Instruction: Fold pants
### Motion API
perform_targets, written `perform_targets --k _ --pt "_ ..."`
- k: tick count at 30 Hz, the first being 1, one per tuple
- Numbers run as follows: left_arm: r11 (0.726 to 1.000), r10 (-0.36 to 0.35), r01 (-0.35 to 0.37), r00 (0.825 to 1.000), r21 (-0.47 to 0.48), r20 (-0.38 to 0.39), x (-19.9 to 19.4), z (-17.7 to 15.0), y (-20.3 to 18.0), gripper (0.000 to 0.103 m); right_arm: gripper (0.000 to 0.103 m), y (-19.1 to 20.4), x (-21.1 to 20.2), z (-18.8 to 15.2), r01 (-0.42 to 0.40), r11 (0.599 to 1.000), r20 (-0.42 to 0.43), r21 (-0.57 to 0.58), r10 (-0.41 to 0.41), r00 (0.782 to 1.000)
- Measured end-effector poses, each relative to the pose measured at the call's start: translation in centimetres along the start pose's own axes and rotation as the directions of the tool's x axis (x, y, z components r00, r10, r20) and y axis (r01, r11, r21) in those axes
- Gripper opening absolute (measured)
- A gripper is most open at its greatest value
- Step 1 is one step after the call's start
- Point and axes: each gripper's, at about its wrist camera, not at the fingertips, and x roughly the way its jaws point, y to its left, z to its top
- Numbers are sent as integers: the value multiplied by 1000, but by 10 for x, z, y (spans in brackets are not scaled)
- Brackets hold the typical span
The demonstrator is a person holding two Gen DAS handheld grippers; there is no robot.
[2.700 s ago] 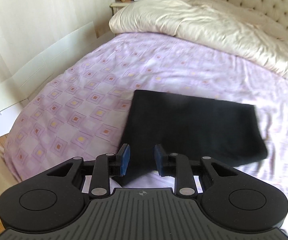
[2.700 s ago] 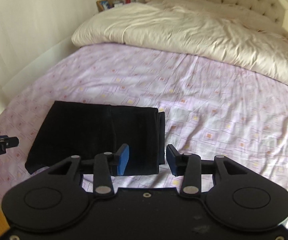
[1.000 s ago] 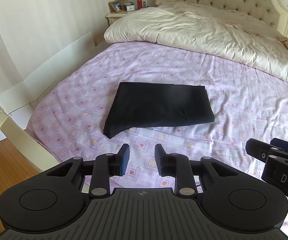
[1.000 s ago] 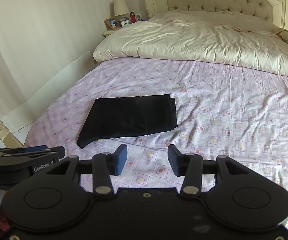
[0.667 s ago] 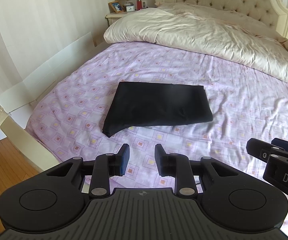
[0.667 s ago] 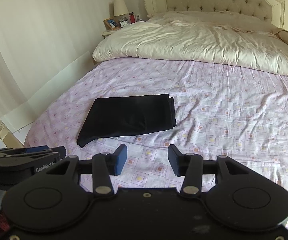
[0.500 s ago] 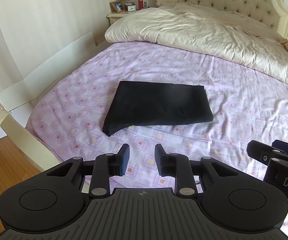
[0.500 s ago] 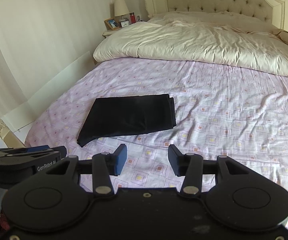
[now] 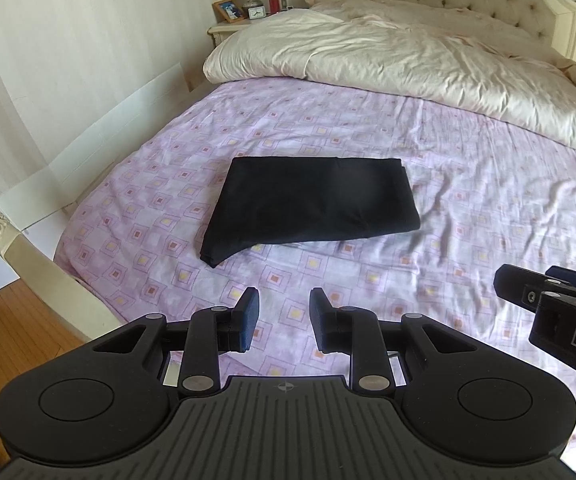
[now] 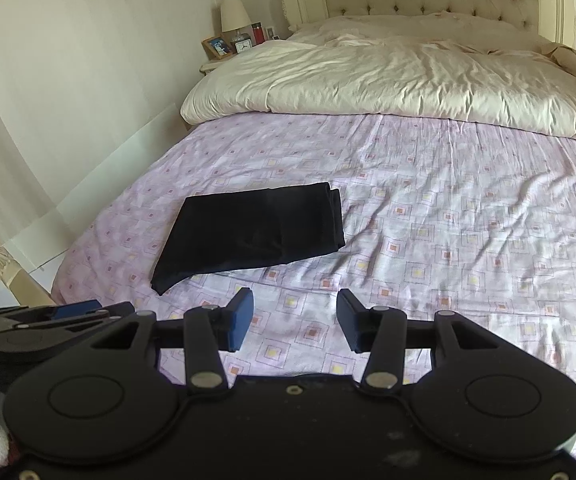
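1. Ahead and well apart: the pants (image 9: 312, 204) lie on the sheet (image 9: 488, 208) beyond both grippers, touched by neither.
2. Their long axis runs left-to-right across both views. They sit slightly left of centre for the left gripper (image 9: 283, 322) and further left for the right gripper (image 10: 295, 324), so the left looks nearer.
3. Both grippers have their jaws parted and hold nothing; the right's gap is wider.
4. The pants look like a flat black rectangle with stacked layers at the right edge (image 10: 334, 216). One near-left corner (image 9: 211, 258) pokes out, otherwise the fold appears finished.
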Motion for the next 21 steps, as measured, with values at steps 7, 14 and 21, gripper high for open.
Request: perform_targets --k 7,14,21 --pt "1000 11 -11 1000 -1 -14 0 -2 -3 27 50 -4 3 0 -10 1000 -21 -4 10 1000" --pt "1000 13 -13 1000 -2 -16 3 0 -6 27 50 -11 7 2 -7 1000 -28 -5 7 1000" --pt "1000 10 -10 1000 7 -22 6 2 -12 27 50 -19 14 3 5 1000 -44 8 -5 999"
